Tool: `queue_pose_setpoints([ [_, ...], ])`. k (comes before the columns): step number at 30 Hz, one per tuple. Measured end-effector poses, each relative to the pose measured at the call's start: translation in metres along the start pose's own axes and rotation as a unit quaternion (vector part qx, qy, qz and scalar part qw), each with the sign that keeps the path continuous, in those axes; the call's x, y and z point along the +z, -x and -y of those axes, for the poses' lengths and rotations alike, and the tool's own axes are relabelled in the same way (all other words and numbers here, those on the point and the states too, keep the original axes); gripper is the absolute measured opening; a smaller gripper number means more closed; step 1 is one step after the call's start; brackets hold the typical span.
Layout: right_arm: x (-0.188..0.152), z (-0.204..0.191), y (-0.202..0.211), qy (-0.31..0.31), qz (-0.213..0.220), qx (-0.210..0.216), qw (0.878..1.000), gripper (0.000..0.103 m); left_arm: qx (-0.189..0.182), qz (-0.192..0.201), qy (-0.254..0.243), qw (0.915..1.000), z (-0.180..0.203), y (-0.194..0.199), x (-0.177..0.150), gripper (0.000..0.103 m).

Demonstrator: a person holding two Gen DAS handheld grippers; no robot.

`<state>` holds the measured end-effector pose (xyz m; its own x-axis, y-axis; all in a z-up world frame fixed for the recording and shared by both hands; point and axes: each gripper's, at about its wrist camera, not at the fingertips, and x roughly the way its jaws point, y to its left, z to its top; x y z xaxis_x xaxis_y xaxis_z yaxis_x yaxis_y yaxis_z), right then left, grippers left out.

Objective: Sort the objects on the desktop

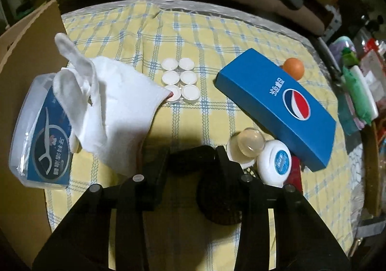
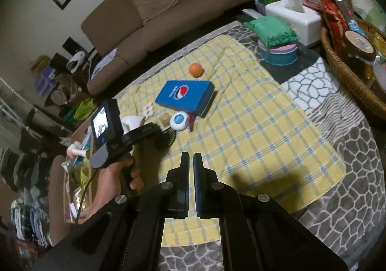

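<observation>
Gripping a black fan [image 1: 217, 201], the left gripper [image 1: 191, 158] hovers over the checked cloth [image 1: 188, 126]

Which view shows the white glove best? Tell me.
The left wrist view: the white glove lies close and fills much of the picture's left side, fingers raised. In the right wrist view it is small, far, and partly hidden behind the left claw.

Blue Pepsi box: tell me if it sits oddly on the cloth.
Yes. The blue Pepsi box does not lie flat: its near end rides up over a red item beside the round white floss container, so it sits tilted and skewed to the yellow checked cloth. Nothing looks spilled or damaged.
</observation>
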<state>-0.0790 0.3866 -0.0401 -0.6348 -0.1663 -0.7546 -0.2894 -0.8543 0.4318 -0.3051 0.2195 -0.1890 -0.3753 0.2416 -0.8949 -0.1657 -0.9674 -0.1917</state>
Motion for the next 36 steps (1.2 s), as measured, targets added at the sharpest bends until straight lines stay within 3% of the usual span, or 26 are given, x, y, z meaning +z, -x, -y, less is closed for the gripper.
queue_pose_setpoints([
  [7, -0.007, -0.007, -0.001, 0.003, -0.008, 0.027, 1.000, 0.004, -0.027, 0.027, -0.030, 0.9988, -0.009, 0.067, -0.010, 0.035],
  [10, -0.009, -0.003, 0.014, 0.010, -0.001, 0.009, 1.000, 0.004, -0.050, 0.039, -0.060, 0.9962, -0.009, 0.118, -0.019, 0.035],
  [13, -0.011, 0.000, 0.037, 0.018, 0.017, 0.011, 1.000, 0.004, -0.065, 0.075, -0.085, 0.9914, -0.026, 0.183, -0.037, 0.035],
  [17, -0.012, -0.001, 0.041, 0.026, 0.019, 0.037, 0.999, 0.005, -0.077, 0.113, -0.059, 0.9889, -0.063, 0.242, -0.053, 0.035],
  [22, -0.005, -0.003, -0.022, 0.050, -0.045, -0.014, 0.998, 0.007, -0.045, 0.163, -0.032, 0.9851, -0.110, 0.288, -0.083, 0.035],
  [27, -0.014, -0.003, -0.096, 0.089, -0.105, -0.060, 0.989, 0.040, -0.012, 0.189, -0.035, 0.9813, -0.140, 0.309, -0.099, 0.035],
  [31, -0.026, -0.005, -0.129, 0.161, -0.116, -0.173, 0.965, 0.063, -0.023, 0.205, -0.002, 0.9784, -0.171, 0.321, -0.109, 0.035],
  [32, -0.030, -0.006, -0.136, 0.177, -0.111, -0.193, 0.959, 0.064, -0.032, 0.206, 0.014, 0.9779, -0.180, 0.323, -0.112, 0.036],
  [36, -0.046, -0.003, -0.158, 0.193, -0.144, -0.173, 0.955, 0.053, -0.043, 0.204, 0.056, 0.9764, -0.211, 0.326, -0.114, 0.036],
])
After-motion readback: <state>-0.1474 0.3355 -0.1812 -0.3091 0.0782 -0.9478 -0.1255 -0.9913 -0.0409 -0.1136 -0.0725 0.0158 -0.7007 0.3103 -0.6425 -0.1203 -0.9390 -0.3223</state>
